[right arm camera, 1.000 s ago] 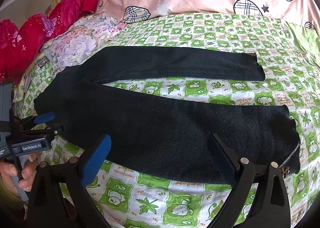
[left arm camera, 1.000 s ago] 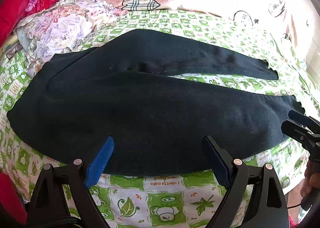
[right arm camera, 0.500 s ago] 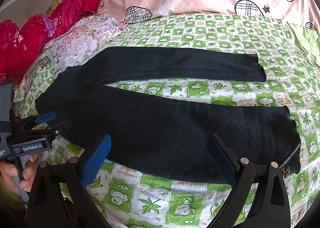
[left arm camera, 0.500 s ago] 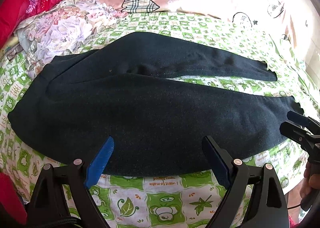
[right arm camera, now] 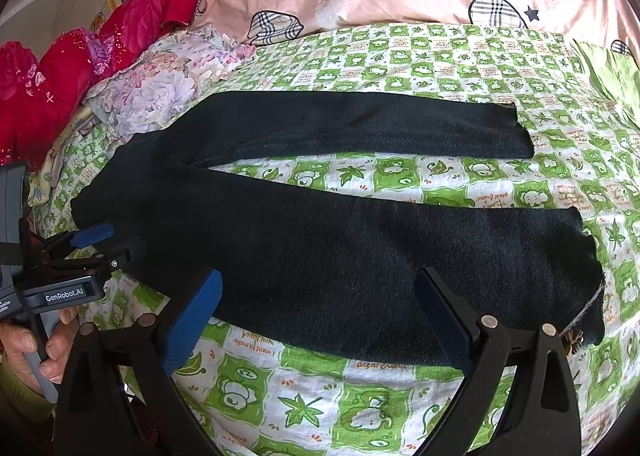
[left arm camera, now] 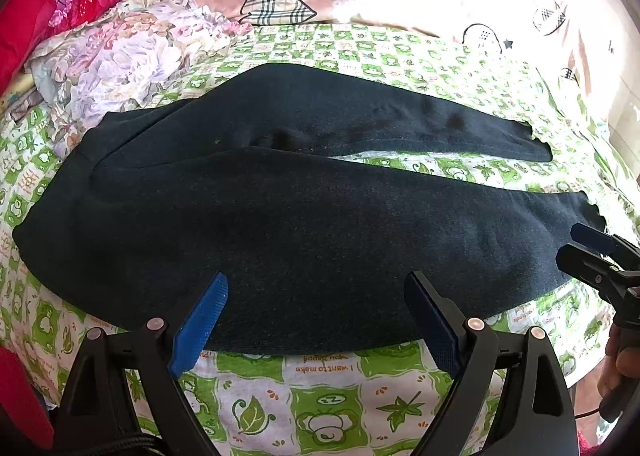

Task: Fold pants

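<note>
The dark pants (right arm camera: 320,232) lie flat on the green-patterned bedsheet (right arm camera: 360,396), waist toward the bed's left edge, legs spread apart toward the right. The left gripper (left arm camera: 316,320) and right gripper (right arm camera: 320,320) hover over the near leg's front edge, jaws wide, empty.

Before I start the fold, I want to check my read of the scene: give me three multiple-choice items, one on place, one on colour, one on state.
1. Where do the pants lie?
A. on the green patterned sheet
B. on the floor
C. on a chair

2. What colour are the pants?
A. red
B. dark navy
C. white

3. How do the left tool and right tool stand?
A. both shut on cloth
B. one shut
C. both open

Key: 1 A, sheet shows all around them; 2 B, the cloth is dark throughout; 3 C, each pair of fingers is spread, gripping nothing.
</note>
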Demonstrator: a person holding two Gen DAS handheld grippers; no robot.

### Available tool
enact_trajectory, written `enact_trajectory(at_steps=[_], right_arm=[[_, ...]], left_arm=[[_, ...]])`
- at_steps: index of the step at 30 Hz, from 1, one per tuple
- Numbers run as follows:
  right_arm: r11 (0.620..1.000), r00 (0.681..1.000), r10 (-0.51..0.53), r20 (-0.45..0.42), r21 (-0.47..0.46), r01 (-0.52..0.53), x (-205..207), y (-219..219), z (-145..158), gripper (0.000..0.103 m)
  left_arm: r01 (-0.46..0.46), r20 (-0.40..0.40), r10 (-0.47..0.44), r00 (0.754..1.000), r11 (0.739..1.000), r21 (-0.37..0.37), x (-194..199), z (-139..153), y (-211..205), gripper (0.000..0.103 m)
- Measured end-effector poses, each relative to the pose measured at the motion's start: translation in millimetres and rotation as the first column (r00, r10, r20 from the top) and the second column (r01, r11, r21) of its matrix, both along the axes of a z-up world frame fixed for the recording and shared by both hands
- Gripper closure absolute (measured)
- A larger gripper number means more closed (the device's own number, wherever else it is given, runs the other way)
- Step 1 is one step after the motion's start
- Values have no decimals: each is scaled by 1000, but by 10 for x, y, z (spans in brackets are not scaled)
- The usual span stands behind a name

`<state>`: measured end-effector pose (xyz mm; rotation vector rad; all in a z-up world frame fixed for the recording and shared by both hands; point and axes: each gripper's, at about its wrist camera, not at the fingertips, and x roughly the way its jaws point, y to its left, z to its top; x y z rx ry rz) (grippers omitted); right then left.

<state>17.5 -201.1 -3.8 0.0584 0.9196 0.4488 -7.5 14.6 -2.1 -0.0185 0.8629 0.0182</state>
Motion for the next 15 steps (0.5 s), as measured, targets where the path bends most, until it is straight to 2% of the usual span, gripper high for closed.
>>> enact_trajectory(at_steps=[15], right_arm=[[1000, 1000, 2, -6, 13, -2, -21, 8, 18, 6]], left_arm=[[16, -3, -16, 1000, 1000, -11, 8, 48, -21, 12]])
